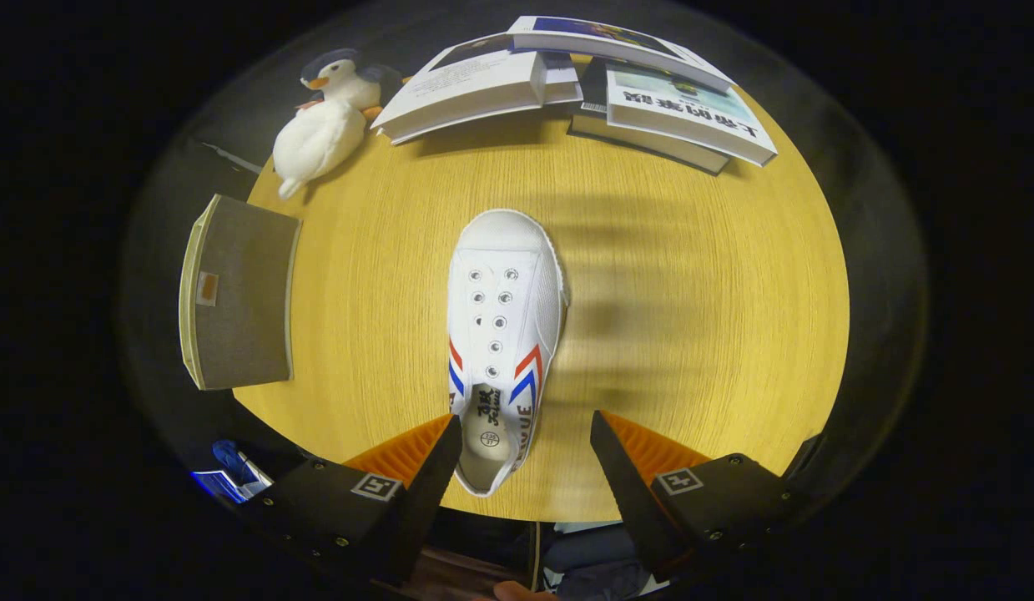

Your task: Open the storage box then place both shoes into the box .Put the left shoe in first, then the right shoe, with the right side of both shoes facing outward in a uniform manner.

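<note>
One shoe [504, 334] is on the round wooden worktop [692, 334]: white canvas with red and blue stripes, toe pointing away, heel toward the tongs [525, 446].

Going left to right, a grey-brown fabric storage box [237, 292] sits at the worktop's left edge, its lid seemingly down. Beyond it, a plush penguin [325, 121] lies near the far rim. The shoe lies in the middle, well apart from the box. Several books [583, 83] are stacked loosely along the far side toward the right.

Judging by the shoe's curve, it may be the left one, though that is not certain. With the box apparently closed, the opening step looks undone, yet the tongs are lined up over the shoe's heel, as if for a pick-up. If the box does need opening, the next move calls for swinging left to its lid. Otherwise the tongs must drop lower around the heel and close across the shoe's sides before carrying it left.

The tongs stand wide apart, holding nothing. The heel sits between the two fingers, nearer the left one, whose tip overlaps the shoe's edge. Whether it actually touches cannot be told.
</note>
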Tool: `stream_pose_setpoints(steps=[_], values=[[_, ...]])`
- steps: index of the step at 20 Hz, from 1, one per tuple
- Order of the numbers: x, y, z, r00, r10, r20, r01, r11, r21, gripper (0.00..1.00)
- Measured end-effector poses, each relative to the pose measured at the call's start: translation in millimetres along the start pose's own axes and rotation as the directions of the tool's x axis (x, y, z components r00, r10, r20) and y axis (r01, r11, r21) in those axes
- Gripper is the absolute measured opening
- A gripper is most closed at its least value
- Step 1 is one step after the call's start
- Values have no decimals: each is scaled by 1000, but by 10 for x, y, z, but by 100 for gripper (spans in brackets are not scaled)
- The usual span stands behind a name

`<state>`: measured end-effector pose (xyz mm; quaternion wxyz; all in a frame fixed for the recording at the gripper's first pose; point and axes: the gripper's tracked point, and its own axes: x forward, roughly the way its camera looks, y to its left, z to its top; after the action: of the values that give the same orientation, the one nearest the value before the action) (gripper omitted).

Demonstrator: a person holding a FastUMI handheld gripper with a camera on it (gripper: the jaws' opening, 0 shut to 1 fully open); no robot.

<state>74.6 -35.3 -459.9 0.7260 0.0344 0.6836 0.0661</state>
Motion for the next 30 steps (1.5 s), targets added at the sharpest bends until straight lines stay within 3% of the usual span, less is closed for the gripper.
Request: stream_pose_setpoints(steps=[5,11,12,13,15,18,23,30], values=[[205,-46,-9,1000,-17,-24,17,1000,1,95],[480,-166,167,994,-105,17,106,988,-116,92],[521,-105,158,996,-84,14,85,988,-128,90],[550,6,158,999,-31,15,33,993,-115,77],[549,-47,135,998,-68,10,68,987,-148,46],[476,-137,181,995,-92,37,95,992,-85,2],[295,-24,118,1000,-13,18,13,1000,-26,2],[-258,345,288,996,45,76,-39,997,-71,2]])
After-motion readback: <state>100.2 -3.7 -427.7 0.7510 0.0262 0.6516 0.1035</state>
